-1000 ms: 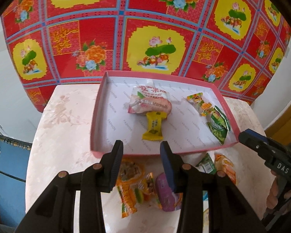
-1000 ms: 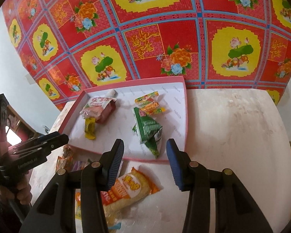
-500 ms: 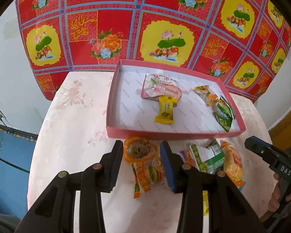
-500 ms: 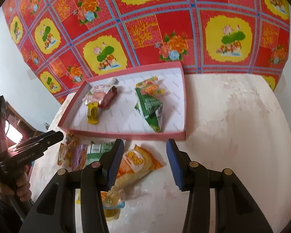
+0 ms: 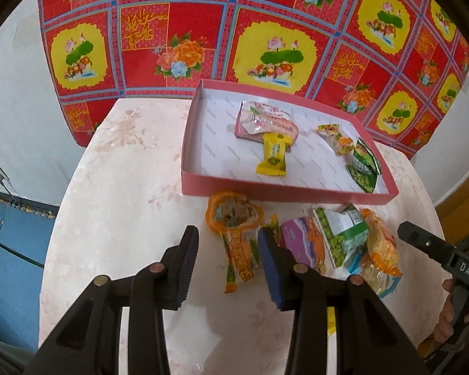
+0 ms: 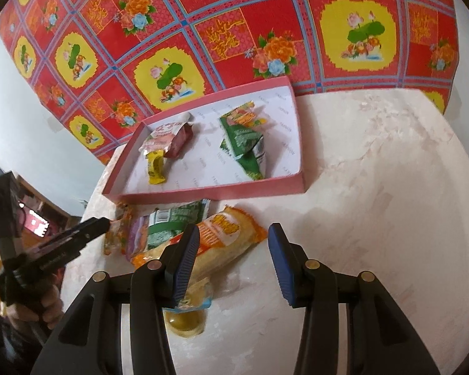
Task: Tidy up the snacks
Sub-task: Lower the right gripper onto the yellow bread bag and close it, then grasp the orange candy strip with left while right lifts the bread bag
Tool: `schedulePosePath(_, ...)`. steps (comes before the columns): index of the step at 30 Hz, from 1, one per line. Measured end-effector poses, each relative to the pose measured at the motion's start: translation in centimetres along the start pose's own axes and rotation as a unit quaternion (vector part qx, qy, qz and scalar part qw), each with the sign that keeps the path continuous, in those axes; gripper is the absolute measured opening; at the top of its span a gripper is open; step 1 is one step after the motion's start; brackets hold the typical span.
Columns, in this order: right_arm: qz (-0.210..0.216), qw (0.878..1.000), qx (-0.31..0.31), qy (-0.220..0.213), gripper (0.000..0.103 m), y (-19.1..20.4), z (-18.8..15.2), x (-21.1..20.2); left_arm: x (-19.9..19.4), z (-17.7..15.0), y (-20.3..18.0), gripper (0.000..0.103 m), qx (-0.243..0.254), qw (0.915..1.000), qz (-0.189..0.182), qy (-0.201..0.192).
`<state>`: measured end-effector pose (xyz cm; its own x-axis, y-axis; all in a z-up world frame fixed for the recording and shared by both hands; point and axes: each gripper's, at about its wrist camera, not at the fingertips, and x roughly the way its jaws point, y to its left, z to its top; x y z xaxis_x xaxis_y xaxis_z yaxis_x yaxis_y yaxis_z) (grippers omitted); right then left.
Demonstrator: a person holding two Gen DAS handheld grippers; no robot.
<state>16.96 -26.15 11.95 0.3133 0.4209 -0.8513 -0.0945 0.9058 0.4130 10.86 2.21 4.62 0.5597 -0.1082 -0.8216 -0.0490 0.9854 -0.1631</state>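
A pink tray (image 5: 265, 188) (image 6: 209, 194) on the round marbled table holds a pink-white packet (image 5: 265, 122), a yellow candy (image 5: 273, 155), a small orange-green packet (image 5: 336, 134) and a green packet (image 5: 364, 165) (image 6: 245, 143). In front of the tray lie loose snacks: an orange-rimmed packet (image 5: 233, 215), a purple packet (image 5: 300, 243), a green pea packet (image 5: 340, 234) (image 6: 175, 218) and an orange-yellow packet (image 5: 380, 247) (image 6: 222, 237). My left gripper (image 5: 228, 264) is open and empty, above the orange-rimmed packet's tail. My right gripper (image 6: 233, 259) is open and empty, beside the orange-yellow packet.
A red floral cloth (image 5: 265, 31) hangs behind the table. The table's rounded edge (image 5: 56, 234) drops off at the left, with a blue object (image 5: 9, 250) beyond. The right part of the table (image 6: 390, 187) is bare marble.
Both grippers have drawn back from the tray toward the near side of the table, so the loose snacks in front of the tray have come fully into view. Both stay open.
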Motion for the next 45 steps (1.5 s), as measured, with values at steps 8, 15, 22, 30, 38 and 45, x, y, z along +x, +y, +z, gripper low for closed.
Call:
schedulePosePath(8, 0.029, 0.999, 0.019, 0.018, 0.048, 0.6, -0.5, 0.9, 0.3, -0.6, 0.3, 0.042, -0.004, 0.9999, -0.013, 0.003)
schedulePosePath(15, 0.045, 0.998, 0.032, 0.032, 0.05, 1.0, -0.3, 1.5, 0.0, -0.8, -0.3, 0.042, -0.004, 0.9992, -0.038, 0.007)
schedulePosePath(22, 0.042, 0.998, 0.027, 0.034, 0.053, 1.5, -0.2, 2.1, 0.7, -1.0, -2.1, 0.044, 0.017, 0.9993, -0.033, 0.011)
schedulePosePath(30, 0.04, 0.998, 0.029, 0.032, 0.054, 1.3, -0.2, 2.7, 1.1, -1.0, -2.2, 0.047, 0.017, 0.9995, -0.026, 0.001)
schedulePosePath(38, 0.037, 0.998, 0.029, 0.033, 0.054, 1.2, -0.3, 3.1, 1.3, -0.9, -1.7, 0.047, 0.0, 0.9996, -0.027, -0.011)
schedulePosePath(45, 0.039, 0.998, 0.026, 0.034, 0.052, 1.1, -0.5, 3.1, 0.9, -0.9, -1.3, 0.037, 0.0, 0.9995, -0.028, -0.012)
